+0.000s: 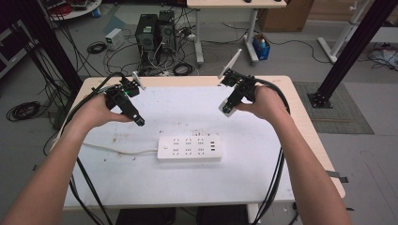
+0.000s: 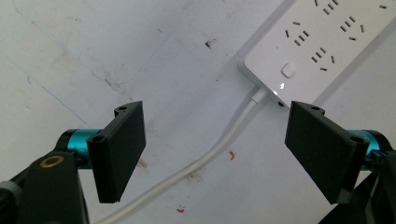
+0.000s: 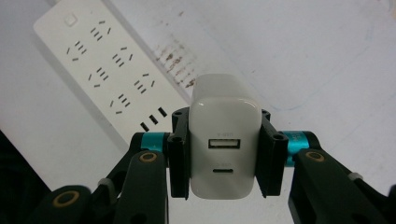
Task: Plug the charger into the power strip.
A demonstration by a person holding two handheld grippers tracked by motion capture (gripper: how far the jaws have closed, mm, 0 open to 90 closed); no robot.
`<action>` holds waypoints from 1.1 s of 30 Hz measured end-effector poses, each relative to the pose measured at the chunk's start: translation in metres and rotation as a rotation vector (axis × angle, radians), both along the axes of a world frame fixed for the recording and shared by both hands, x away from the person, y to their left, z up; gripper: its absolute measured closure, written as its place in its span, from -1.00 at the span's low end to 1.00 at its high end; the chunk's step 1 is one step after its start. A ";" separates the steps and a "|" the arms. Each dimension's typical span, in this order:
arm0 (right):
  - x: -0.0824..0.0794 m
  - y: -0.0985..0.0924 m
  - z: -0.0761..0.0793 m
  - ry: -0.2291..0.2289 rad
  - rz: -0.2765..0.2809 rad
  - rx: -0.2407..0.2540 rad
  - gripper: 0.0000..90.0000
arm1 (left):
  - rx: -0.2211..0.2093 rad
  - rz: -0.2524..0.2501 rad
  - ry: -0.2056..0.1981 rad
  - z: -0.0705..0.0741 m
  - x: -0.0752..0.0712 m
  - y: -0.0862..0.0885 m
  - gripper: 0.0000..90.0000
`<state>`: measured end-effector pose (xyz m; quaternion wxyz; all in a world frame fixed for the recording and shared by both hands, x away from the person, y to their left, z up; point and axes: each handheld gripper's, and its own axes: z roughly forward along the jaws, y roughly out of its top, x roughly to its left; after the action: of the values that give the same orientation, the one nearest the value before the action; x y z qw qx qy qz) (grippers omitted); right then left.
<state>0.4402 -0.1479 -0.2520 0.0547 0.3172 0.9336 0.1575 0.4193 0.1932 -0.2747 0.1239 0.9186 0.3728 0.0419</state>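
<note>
My right gripper (image 3: 224, 154) pinches charger (image 3: 224, 140); power strip (image 1: 190, 148) below-left, lengthwise crosswise. My left gripper (image 2: 215, 149) spread, empty.

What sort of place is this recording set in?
Probably a lab or workshop: desktop computer towers and loose cables sit on the floor behind the stained white table, flanked by black frame posts.
</note>
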 end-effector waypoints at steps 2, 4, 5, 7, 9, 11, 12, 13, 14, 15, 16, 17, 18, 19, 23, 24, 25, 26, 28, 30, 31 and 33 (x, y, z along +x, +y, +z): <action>0.000 0.006 -0.003 -0.006 0.044 -0.024 0.39 | 0.002 -0.002 0.001 -0.001 -0.001 0.000 -0.54; 0.000 0.013 -0.007 -0.020 0.088 -0.044 0.39 | 0.002 -0.006 -0.001 -0.002 -0.003 0.001 -0.54; 0.000 0.016 -0.009 -0.027 0.109 -0.054 0.39 | 0.003 -0.009 0.003 -0.002 -0.003 0.001 -0.54; 0.000 0.020 -0.012 -0.030 0.135 -0.070 0.39 | 0.008 -0.019 0.001 -0.003 -0.005 0.001 -0.54; 0.000 0.033 -0.021 -0.023 0.238 -0.104 0.39 | 0.005 -0.031 -0.006 -0.002 -0.008 0.001 -0.54; -0.001 0.042 -0.026 -0.008 0.281 -0.119 0.39 | 0.003 -0.040 -0.008 -0.002 -0.009 0.001 -0.54; -0.002 0.045 -0.029 -0.006 0.309 -0.126 0.39 | 0.005 -0.042 -0.004 -0.002 -0.010 0.001 -0.54; -0.001 0.048 -0.032 -0.005 0.338 -0.128 0.39 | 0.007 -0.040 -0.002 -0.002 -0.011 0.001 -0.54; -0.002 0.052 -0.034 -0.001 0.361 -0.139 0.39 | 0.005 -0.042 0.001 -0.003 -0.012 0.001 -0.54; -0.003 0.055 -0.037 0.010 0.371 -0.145 0.39 | 0.003 -0.050 0.000 -0.003 -0.013 0.001 -0.54; -0.003 0.059 -0.039 0.022 0.390 -0.153 0.39 | 0.005 -0.055 -0.003 -0.003 -0.014 0.001 -0.54; -0.004 0.063 -0.042 0.024 0.413 -0.161 0.39 | 0.001 -0.047 -0.001 -0.003 -0.015 0.000 -0.54; -0.005 0.066 -0.045 0.023 0.429 -0.168 0.39 | 0.004 -0.053 -0.001 -0.003 -0.015 0.001 -0.54; -0.005 0.070 -0.047 0.032 0.451 -0.174 0.39 | 0.006 -0.052 0.000 -0.004 -0.016 0.000 -0.54; -0.009 0.083 -0.061 0.054 0.536 -0.217 0.39 | 0.008 -0.072 -0.014 -0.002 -0.020 0.001 -0.54; -0.010 0.086 -0.065 0.059 0.550 -0.229 0.39 | 0.007 -0.076 -0.017 -0.002 -0.020 0.001 -0.54; -0.012 0.089 -0.068 0.050 0.567 -0.241 0.39 | 0.003 -0.068 -0.016 -0.003 -0.021 0.002 -0.54; -0.013 0.092 -0.070 0.051 0.574 -0.249 0.39 | 0.004 -0.069 -0.017 -0.004 -0.021 0.003 -0.54; -0.014 0.097 -0.074 0.058 0.596 -0.249 0.39 | 0.003 -0.065 -0.015 -0.005 -0.021 0.005 -0.54; -0.015 0.101 -0.078 0.067 0.621 -0.250 0.39 | 0.002 -0.062 -0.012 -0.006 -0.022 0.006 -0.54; -0.015 0.103 -0.080 0.068 0.624 -0.256 0.39 | 0.004 -0.055 -0.014 -0.006 -0.022 0.007 -0.54; -0.016 0.106 -0.084 0.073 0.644 -0.265 0.39 | 0.001 -0.040 -0.008 -0.007 -0.022 0.009 -0.54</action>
<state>0.4247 -0.0420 -0.3359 0.0094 0.0021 0.9994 0.0327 0.3976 0.2024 -0.2815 0.1258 0.9258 0.3538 0.0433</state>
